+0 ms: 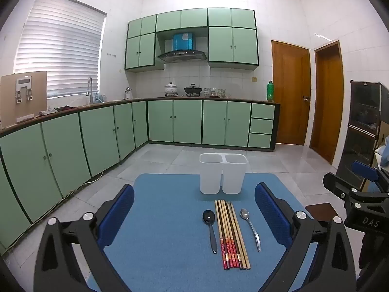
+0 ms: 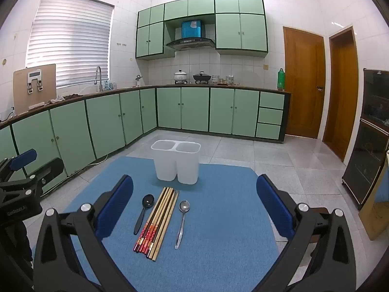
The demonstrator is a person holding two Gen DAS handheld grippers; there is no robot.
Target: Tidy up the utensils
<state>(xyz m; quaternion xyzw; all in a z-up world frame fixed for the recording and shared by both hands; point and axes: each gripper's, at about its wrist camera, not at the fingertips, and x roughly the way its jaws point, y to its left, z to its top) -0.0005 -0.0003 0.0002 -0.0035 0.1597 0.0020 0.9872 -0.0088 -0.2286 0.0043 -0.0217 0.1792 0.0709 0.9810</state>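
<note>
Chopsticks (image 1: pixel 232 234) lie in a tight side-by-side bundle on the blue mat (image 1: pixel 158 255), just in front of the white two-compartment holder (image 1: pixel 222 174), their tips toward it. A black spoon (image 1: pixel 210 228) lies just left of the bundle, a steel spoon (image 1: pixel 250 227) just right, each apart from the sticks. Both compartments look empty as far as I can see, so I judge that sorting has not begun.

My left gripper (image 1: pixel 194 215) and right gripper (image 2: pixel 194 206) hover above the near edge of the mat with jaws wide apart, holding nothing.

Risks, as I judge them: the sticks touch one another, so closing on one may drag or roll its neighbours toward a spoon. All pieces lie flat on the mat, so a shallow pinch could slip off. The holder is light-looking and stands free; an utensil pushed against its rim could tip it or shove it back.
</note>
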